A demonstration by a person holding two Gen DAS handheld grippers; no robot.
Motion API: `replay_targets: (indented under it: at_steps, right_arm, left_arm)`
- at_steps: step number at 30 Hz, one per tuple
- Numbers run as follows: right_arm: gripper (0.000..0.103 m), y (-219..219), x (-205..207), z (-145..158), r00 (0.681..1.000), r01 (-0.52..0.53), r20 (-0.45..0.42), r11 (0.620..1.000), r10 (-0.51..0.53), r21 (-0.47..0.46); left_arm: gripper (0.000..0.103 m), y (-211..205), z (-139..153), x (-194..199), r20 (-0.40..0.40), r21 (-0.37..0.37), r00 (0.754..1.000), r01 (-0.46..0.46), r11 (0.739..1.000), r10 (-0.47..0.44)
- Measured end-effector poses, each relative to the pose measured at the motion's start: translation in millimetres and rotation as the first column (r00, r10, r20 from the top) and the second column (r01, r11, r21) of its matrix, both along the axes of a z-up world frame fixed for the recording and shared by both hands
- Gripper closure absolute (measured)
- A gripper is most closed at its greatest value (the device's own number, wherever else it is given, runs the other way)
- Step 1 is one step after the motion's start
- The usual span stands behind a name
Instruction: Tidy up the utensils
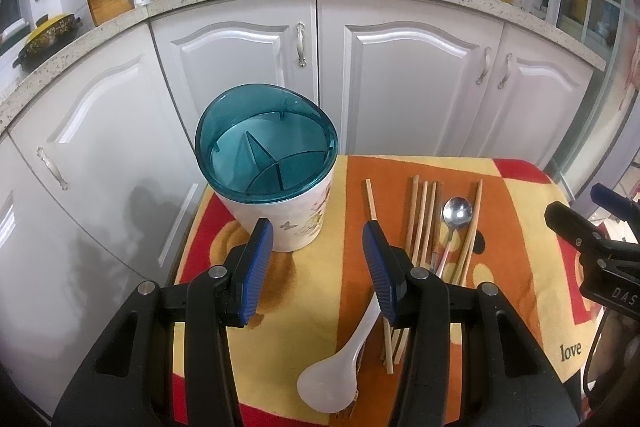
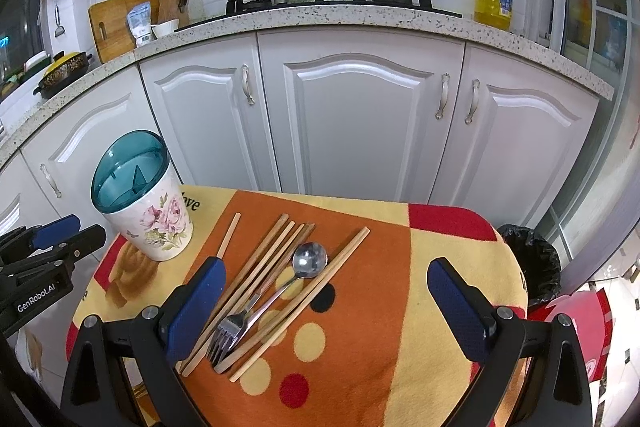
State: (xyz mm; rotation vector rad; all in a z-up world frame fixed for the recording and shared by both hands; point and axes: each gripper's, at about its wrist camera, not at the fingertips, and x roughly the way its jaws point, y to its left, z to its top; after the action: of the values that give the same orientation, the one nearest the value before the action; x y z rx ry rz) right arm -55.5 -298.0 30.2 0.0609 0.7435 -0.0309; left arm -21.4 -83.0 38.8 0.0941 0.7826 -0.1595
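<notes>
A white floral utensil holder with a teal divided rim stands at the table's far left corner. Right of it lie several wooden chopsticks, a metal spoon and a fork on the patterned cloth. A white plastic spoon lies nearest, partly under a finger. My left gripper is open and empty, just short of the holder. My right gripper is open wide above the chopsticks and spoon, with its pads touching nothing.
White kitchen cabinets rise right behind the small table. A bin with a black bag stands off the table's right edge. Each gripper shows at the edge of the other's view, the right gripper and the left gripper.
</notes>
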Motion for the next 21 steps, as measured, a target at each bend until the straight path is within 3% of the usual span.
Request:
replay_targets:
  at_steps: [21]
  right_arm:
    - [0.002,-11,2,-10,0.998,0.048,-0.043,0.999,-0.049,-0.021]
  left_arm:
    - [0.057,-1,-3,0,-0.028,-0.012,1.000,0.014,1.000,-0.015]
